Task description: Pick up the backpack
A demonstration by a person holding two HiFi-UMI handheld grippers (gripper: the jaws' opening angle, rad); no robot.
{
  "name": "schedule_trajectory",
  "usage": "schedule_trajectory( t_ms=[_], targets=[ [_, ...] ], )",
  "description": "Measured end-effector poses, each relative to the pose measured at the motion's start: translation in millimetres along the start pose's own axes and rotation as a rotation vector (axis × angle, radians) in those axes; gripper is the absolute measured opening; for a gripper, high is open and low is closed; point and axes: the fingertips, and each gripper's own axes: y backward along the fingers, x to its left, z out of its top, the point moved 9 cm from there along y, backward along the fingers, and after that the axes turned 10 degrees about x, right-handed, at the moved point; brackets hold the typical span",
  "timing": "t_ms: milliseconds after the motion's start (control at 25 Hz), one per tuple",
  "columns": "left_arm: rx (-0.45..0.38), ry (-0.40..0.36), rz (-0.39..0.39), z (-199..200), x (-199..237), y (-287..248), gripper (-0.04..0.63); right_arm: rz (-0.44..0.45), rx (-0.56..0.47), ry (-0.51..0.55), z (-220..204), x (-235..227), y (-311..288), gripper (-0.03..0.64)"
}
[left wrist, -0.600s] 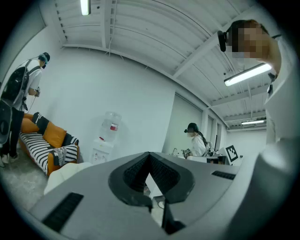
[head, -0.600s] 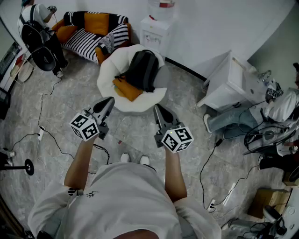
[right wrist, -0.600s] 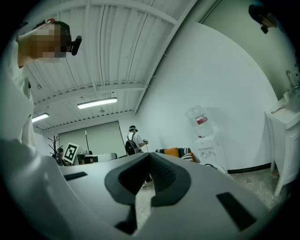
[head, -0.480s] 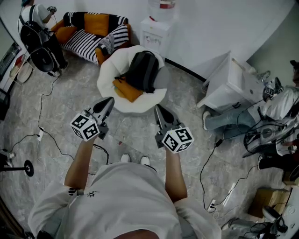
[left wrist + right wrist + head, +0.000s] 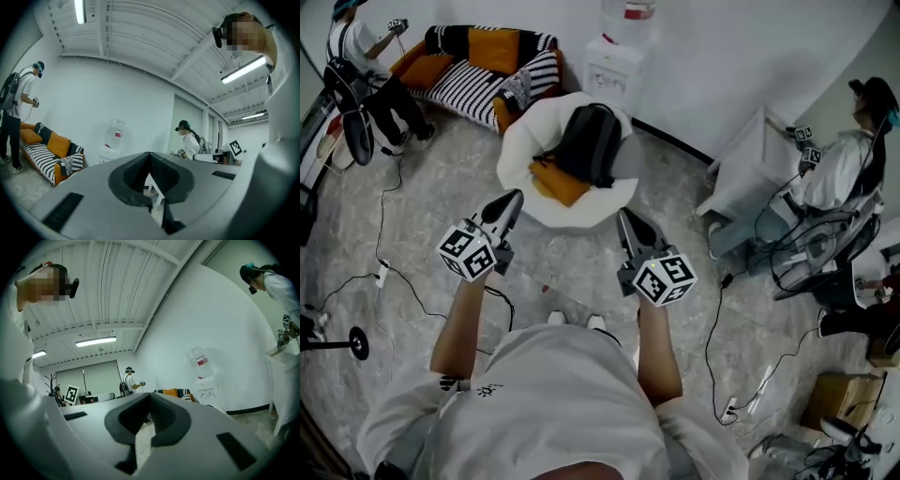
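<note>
Backpack, black, lies in the upper middle of the head view. It rests on a round white seat, and an orange cushion touches its lower left side. The seat stands on a grey marbled floor, just below a white water dispenser at the wall.

Both grippers are held out level in the middle of the frame, side by side and well apart from each other. The left gripper points up toward the seat's lower left edge, and the right gripper toward its lower right edge. Neither touches the backpack.

In the left gripper view the jaws of the left gripper are pressed together with nothing between them. The right gripper view shows the same: the right gripper has its jaws closed tight and empty.

A black-and-white striped sofa with orange cushions fills the upper left of the head view, and a person stands at its left end. At the right edge another person stands by a white counter. Black cables trail across the floor at lower left.
</note>
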Motion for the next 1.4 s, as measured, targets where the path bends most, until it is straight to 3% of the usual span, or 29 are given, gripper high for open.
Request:
schedule_trajectory(
  t_ms=[240,1160,1400],
  targets=[
    [-0.009,0.015,0.015,-8,18,22,0.002,-0.018,-0.015,0.0,-4,10,-5,0.006],
    [-0.016,0.013,-0.048,-18,58,68,0.002,-0.047,-0.02,0.016,-18,72,-43,0.006],
    [0.007,0.015,-0.023,-12,71,20,0.002,-0.024,-0.009,-0.011,-10,18,-66,0.006]
  ],
)
